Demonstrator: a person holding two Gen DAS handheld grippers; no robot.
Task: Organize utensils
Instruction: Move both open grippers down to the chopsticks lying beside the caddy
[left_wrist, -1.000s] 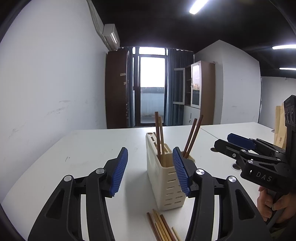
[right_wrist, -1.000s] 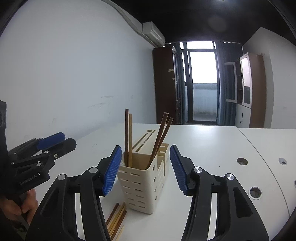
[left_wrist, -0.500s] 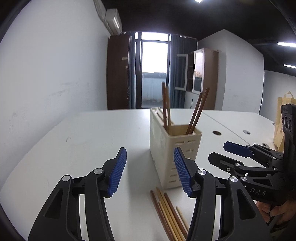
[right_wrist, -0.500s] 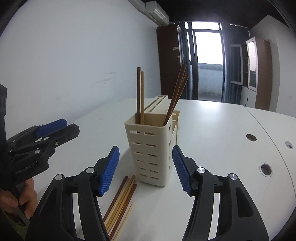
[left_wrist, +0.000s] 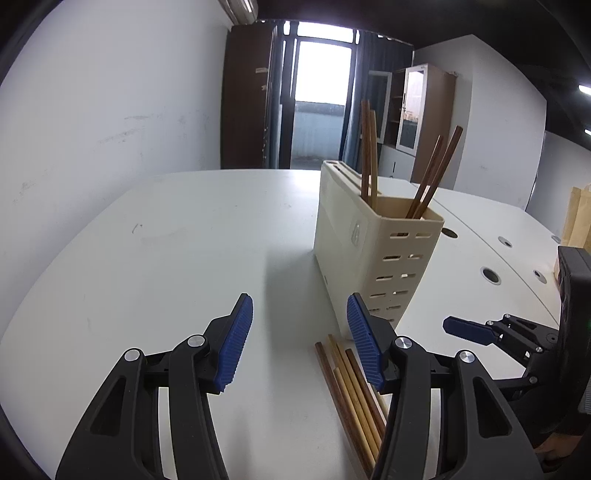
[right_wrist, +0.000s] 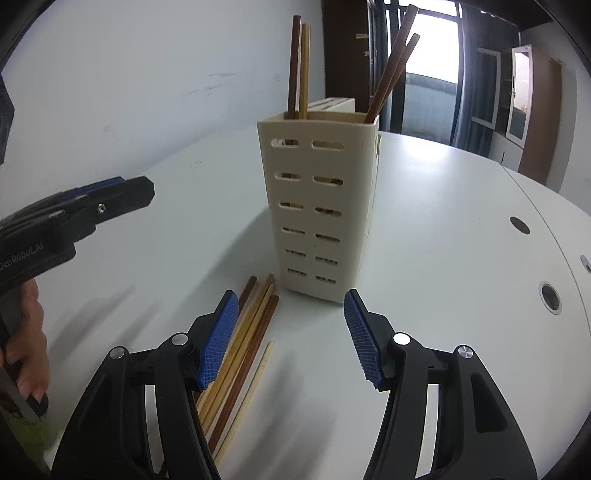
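**Utensil holder and loose chopsticks on table**

Left wrist view: left hand-held gripper (left_wrist: 300, 339) spread wide, holding nothing, above white table (left_wrist: 177, 258). Cream holder (left_wrist: 373, 254) stood upright ahead, four chopsticks (left_wrist: 369, 147) inside. Loose chopsticks (left_wrist: 351, 387) lay at its base.

Right wrist view: right hand-held gripper (right_wrist: 290, 338) spread, empty, facing holder (right_wrist: 319, 206); loose chopsticks (right_wrist: 247, 339) beside its left finger.
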